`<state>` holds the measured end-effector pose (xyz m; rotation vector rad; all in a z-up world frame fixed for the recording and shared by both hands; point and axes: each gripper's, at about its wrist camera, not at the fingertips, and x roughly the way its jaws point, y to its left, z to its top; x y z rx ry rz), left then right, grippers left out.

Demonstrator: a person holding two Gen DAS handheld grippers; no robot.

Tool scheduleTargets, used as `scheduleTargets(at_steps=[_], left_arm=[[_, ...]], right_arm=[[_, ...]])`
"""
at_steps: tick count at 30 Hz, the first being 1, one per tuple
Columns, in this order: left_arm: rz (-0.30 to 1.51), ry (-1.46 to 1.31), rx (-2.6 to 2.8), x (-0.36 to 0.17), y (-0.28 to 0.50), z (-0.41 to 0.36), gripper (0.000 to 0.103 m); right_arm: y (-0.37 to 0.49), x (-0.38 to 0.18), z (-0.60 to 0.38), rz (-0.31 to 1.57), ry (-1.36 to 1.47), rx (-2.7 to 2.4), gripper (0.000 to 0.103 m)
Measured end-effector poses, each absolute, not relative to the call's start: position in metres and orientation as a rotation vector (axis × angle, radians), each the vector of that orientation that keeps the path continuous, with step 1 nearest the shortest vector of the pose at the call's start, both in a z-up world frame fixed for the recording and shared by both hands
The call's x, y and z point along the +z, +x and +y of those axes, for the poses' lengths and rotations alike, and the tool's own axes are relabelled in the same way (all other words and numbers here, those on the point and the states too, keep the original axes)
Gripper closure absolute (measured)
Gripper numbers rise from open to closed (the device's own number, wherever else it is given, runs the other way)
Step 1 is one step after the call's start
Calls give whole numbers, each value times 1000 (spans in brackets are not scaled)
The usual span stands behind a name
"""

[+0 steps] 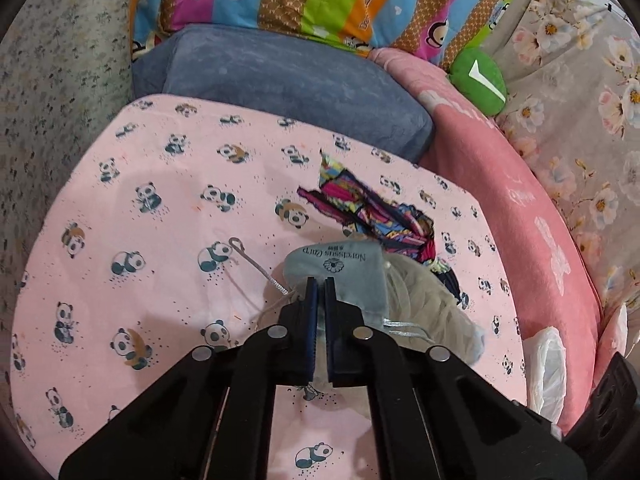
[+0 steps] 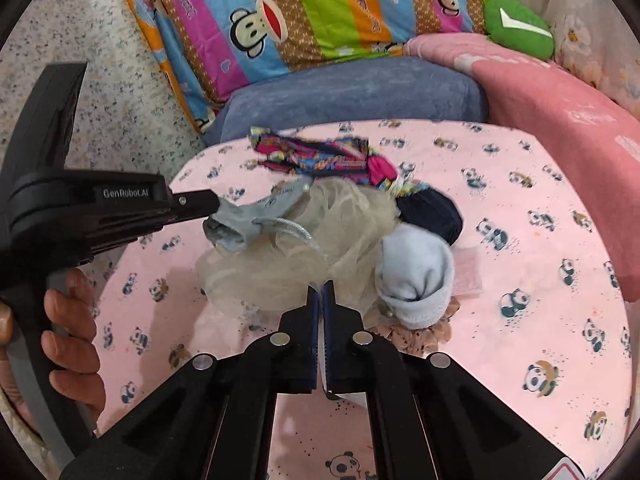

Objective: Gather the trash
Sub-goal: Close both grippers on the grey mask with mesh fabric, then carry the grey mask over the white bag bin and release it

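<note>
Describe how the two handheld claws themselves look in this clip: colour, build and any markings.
Both claws are matte black plastic. Each has two flat fingers lined with dark blue pads, driven by angled linkage bars with round silver pivot pins. The right claw shows this from its own camera, the left claw likewise. Seen side-on, the left claw's body bears white "GenRobot.AI" lettering above a curved grey-edged grip. No sleeve shows.

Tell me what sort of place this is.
Most likely a bedroom, on a bed: a pink panda-print sheet covers the surface, with a blue pillow, a striped cartoon quilt and a pink blanket piled behind it.
</note>
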<state>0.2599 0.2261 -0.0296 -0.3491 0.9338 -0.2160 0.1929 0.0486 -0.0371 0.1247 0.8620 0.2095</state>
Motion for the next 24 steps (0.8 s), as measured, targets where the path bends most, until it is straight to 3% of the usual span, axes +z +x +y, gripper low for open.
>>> scheduleTargets(at_steps=[15, 24], left_arm=[[753, -249, -256, 71, 196, 179, 101], [711, -194, -332, 103, 163, 119, 101]], right_arm=[[131, 75, -21, 587, 226, 154, 101], [84, 131, -83, 437, 242, 53, 101]])
